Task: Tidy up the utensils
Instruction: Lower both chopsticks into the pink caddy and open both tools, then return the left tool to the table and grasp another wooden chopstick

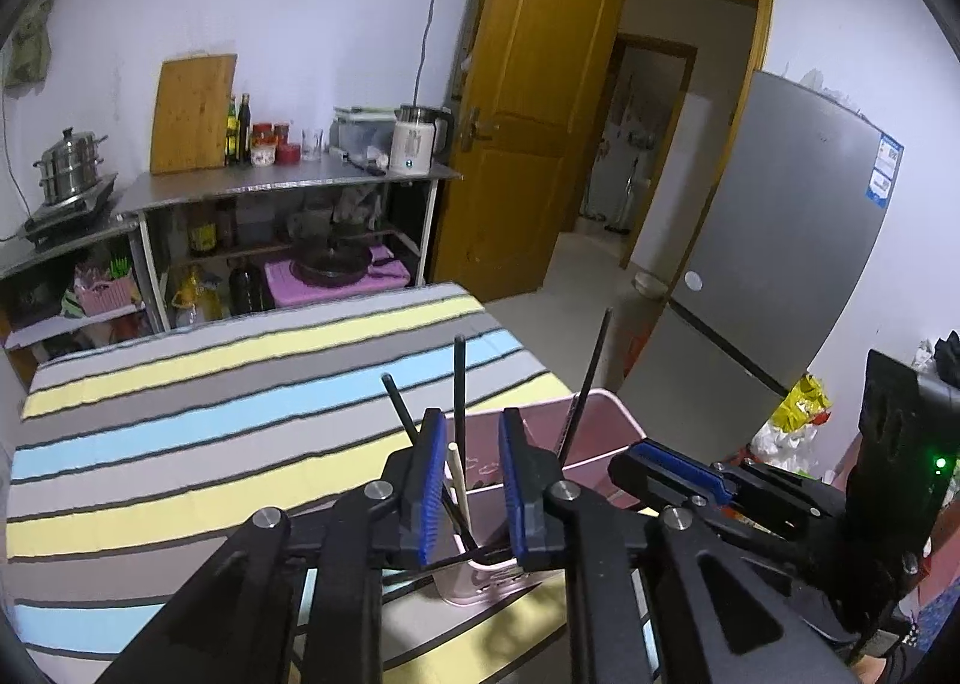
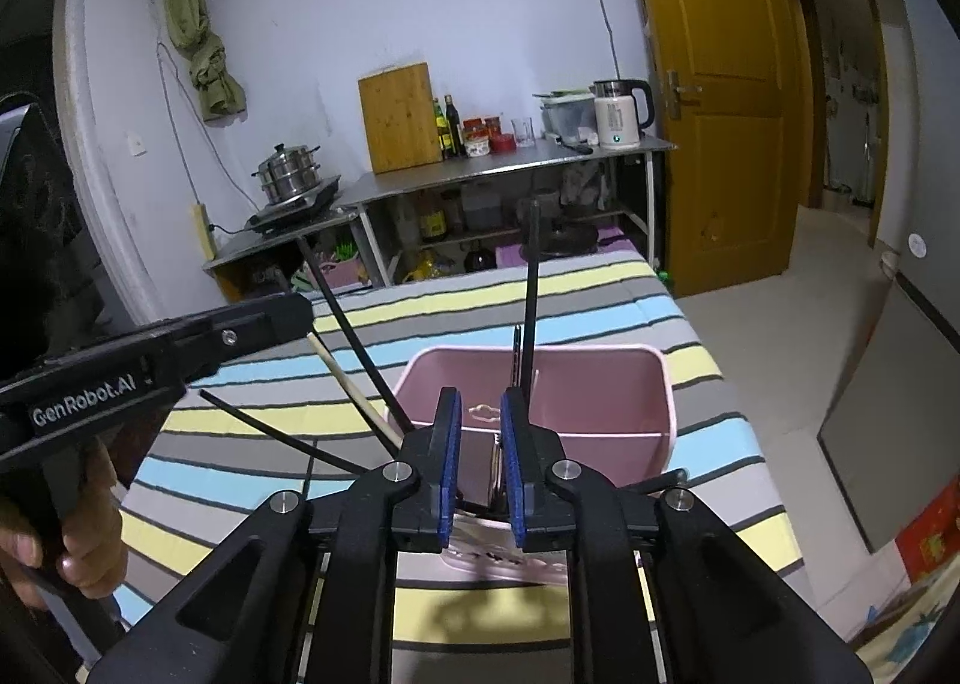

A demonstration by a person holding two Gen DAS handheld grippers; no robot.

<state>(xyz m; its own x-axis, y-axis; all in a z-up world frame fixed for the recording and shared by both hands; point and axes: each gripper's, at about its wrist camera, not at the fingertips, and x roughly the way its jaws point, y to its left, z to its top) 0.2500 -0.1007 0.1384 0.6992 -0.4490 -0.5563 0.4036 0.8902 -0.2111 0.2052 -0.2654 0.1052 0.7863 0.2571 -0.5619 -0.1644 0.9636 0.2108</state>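
Observation:
A pink utensil holder [image 1: 588, 432] [image 2: 600, 402] stands on the striped tablecloth [image 1: 180, 414] [image 2: 600, 294]. Black chopsticks [image 1: 459, 384] [image 2: 529, 300] and a pale wooden chopstick [image 1: 459, 480] [image 2: 345, 384] stick up out of it at angles. My left gripper [image 1: 471, 480] hovers over the holder's near compartment, jaws apart with chopsticks between them but not pinched. My right gripper [image 2: 483, 456] hovers just above the holder, blue pads apart, with a thin metal utensil [image 2: 516, 348] standing between them, not clamped. The right gripper also shows in the left wrist view [image 1: 678, 468].
A steel shelf unit [image 2: 510, 162] with cutting board, bottles, kettle and steamer pot stands beyond the table. A wooden door [image 1: 522, 114] and a grey fridge [image 1: 780, 240] are to the right. The table's right edge drops to the floor.

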